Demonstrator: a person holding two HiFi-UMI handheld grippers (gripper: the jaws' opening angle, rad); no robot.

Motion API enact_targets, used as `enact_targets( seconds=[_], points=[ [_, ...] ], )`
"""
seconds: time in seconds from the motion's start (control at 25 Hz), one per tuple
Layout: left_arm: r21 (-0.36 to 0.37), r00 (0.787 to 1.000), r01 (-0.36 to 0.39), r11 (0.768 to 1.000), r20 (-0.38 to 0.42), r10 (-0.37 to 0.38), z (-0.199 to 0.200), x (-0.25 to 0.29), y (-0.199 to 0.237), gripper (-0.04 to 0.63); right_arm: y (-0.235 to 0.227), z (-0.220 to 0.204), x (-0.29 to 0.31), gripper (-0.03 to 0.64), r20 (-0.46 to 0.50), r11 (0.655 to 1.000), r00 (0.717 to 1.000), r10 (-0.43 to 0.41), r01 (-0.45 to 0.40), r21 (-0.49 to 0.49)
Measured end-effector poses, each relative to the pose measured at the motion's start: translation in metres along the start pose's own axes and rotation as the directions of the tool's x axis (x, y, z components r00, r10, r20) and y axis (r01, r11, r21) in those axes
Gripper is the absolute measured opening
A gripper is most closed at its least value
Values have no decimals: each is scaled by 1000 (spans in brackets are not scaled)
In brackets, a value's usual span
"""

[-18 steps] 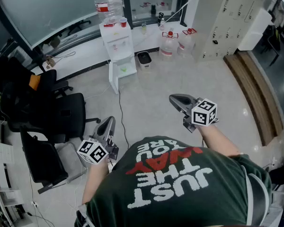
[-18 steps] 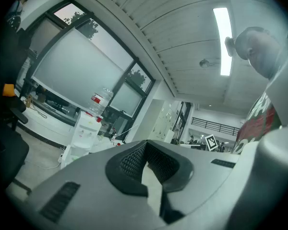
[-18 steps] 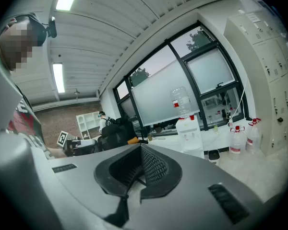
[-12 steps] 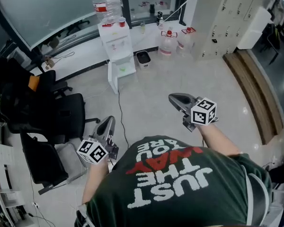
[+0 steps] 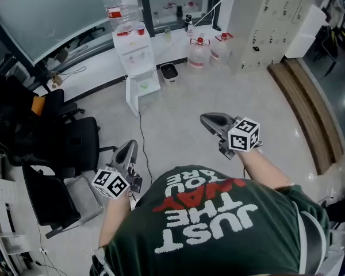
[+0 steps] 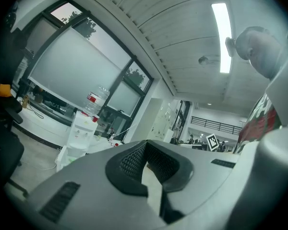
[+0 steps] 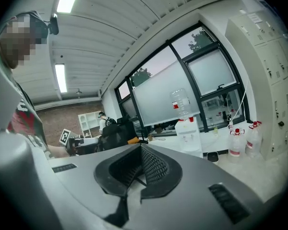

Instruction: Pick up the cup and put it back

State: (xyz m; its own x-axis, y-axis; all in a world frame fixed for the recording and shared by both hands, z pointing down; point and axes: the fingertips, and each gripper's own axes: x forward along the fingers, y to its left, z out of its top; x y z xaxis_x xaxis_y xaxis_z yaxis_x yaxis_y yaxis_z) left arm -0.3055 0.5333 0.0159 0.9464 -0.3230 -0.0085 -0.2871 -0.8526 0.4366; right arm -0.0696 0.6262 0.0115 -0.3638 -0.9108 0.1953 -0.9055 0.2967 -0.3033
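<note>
- Person (image 5: 213, 223) in a green printed T-shirt stands on the open floor (image 5: 184, 99), a gripper in each hand, both held out in front at about waist height.
- Left gripper (image 5: 129, 149): jaws together, ribbed pads meeting at the tip, nothing between them. Points level, toward the window side of the room.
- Right gripper (image 5: 210, 121): jaws fully together, nothing between them. Nose tilted slightly down, aimed the same way.
- Cup (image 5: 141, 31): small, red, upright on the top of the white water dispenser (image 5: 139, 59), at the right edge of that top as seen from the head view, just beside the neck of the inverted bottle (image 5: 118, 6). Well apart from both grippers; neither touches it.
- Dispenser stands on the floor against the white ledge under the windows.
- Black bin (image 5: 168, 71) on the floor just right of the dispenser; two clear water jugs (image 5: 198, 52) with red caps further right, by the lockers (image 5: 264, 22).
- Black office chairs (image 5: 75, 142) stand at the person's left.
</note>
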Motion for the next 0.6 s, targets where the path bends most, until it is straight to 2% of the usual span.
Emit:
enact_targets(
  seconds=[0.6],
  points=[
    [-41,1000,-26,999,-1,26,-41,85,-77,0,-69,4,-87,31,-13,999,999,50,-50,-4]
  ],
)
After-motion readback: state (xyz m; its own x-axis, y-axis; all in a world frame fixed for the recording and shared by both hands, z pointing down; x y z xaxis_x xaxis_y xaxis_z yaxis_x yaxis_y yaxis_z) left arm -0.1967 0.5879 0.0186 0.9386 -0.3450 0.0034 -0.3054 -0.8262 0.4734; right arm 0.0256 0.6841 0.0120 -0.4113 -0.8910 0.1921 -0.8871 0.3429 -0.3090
